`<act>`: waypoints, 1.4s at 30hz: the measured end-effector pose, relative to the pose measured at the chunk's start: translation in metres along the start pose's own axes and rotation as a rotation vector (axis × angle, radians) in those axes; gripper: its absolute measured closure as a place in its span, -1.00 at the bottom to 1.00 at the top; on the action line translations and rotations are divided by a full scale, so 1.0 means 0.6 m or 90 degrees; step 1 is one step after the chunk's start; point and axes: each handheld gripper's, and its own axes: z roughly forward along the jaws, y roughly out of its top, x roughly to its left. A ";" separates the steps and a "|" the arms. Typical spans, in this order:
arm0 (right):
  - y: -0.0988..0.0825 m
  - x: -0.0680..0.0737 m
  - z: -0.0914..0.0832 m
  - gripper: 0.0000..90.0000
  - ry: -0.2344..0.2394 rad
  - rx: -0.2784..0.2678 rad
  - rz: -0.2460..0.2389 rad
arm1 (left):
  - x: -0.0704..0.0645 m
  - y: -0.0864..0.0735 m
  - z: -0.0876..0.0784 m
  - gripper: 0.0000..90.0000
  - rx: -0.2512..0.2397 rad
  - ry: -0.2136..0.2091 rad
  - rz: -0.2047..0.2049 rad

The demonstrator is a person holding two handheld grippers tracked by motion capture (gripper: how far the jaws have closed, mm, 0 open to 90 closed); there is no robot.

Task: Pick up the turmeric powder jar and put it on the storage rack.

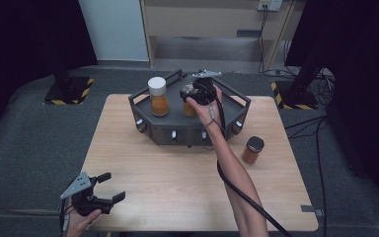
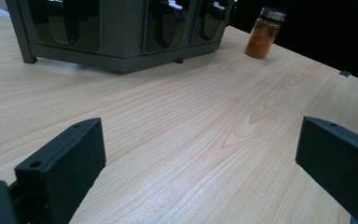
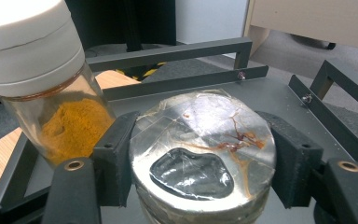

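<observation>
A dark grey rack (image 1: 192,131) stands at the back of the wooden table (image 1: 168,182). On its top tray my right gripper (image 1: 192,96) is shut on a jar of orange powder (image 1: 189,109). In the right gripper view the jaws of the right gripper (image 3: 203,154) press both sides of that jar's silver foil-covered lid (image 3: 200,126). A taller white-capped jar of orange powder (image 1: 158,96) (image 3: 42,93) stands upright just to its left on the tray. My left gripper (image 1: 113,186) (image 2: 200,140) hovers open at the table's front left corner, holding nothing.
A third jar with a dark lid (image 1: 252,150) (image 2: 263,33) stands on the table right of the rack (image 2: 116,32). The tray has raised rails (image 3: 168,53) around it. Cables and stands lie on the floor beyond the table.
</observation>
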 end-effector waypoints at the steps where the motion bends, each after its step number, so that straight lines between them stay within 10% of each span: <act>1: -0.001 -0.001 0.000 -0.31 0.001 0.000 0.007 | 0.000 0.000 0.000 -0.99 0.001 0.000 0.000; 8: 0.003 -0.002 -0.019 -0.83 -0.008 -0.031 0.009 | 0.000 0.000 0.001 -0.99 0.001 0.001 0.002; 23: 0.041 -0.016 -0.119 -0.82 0.019 -0.059 -0.051 | -0.001 0.001 0.003 -0.99 0.003 0.002 0.001; 42: 0.017 -0.017 -0.246 -0.85 0.060 -0.085 -0.116 | -0.001 0.002 0.004 -0.99 0.008 0.002 0.002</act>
